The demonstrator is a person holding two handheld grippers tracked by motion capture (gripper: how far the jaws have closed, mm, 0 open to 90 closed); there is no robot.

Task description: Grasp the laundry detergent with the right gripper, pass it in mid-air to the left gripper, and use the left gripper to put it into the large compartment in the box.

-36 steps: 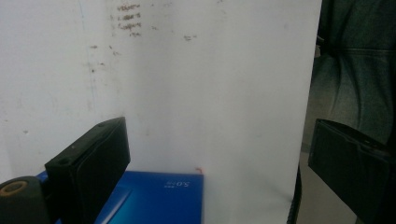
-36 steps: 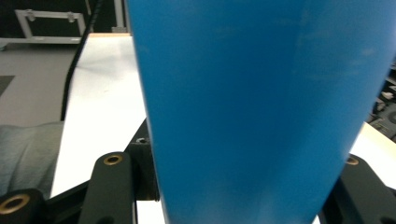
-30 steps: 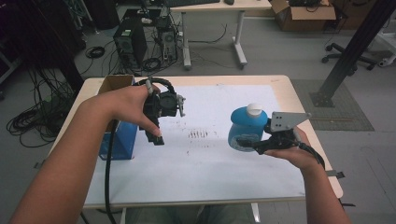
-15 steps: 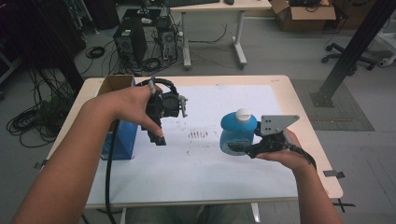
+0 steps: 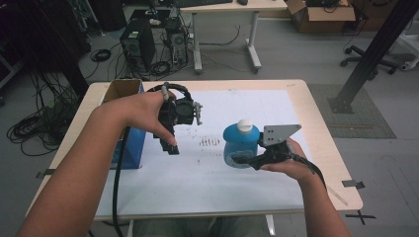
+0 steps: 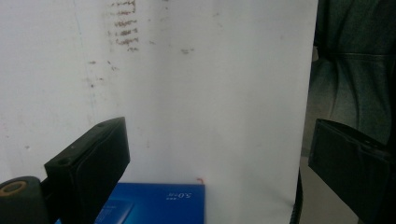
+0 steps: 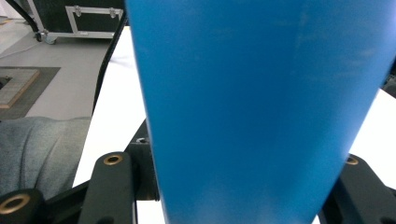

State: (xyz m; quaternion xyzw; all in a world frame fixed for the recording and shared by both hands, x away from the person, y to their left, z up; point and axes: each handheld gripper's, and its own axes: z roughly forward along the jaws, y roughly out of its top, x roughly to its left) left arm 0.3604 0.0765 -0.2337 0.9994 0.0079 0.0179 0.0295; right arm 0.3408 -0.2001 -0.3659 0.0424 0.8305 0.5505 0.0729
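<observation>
Blue bottle clamped in right claw; upright.

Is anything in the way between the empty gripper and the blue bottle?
Nothing visible is. The left gripper hangs open, and between it and the blue bottle, held by the right gripper, lies only white paper with small dark marks.

The bottle stands on the paper sheet right of centre on the table, with the smudge marks just to its left. The box (partly behind a forearm) sits at the sheet's left edge, well apart from the bottle
</observation>
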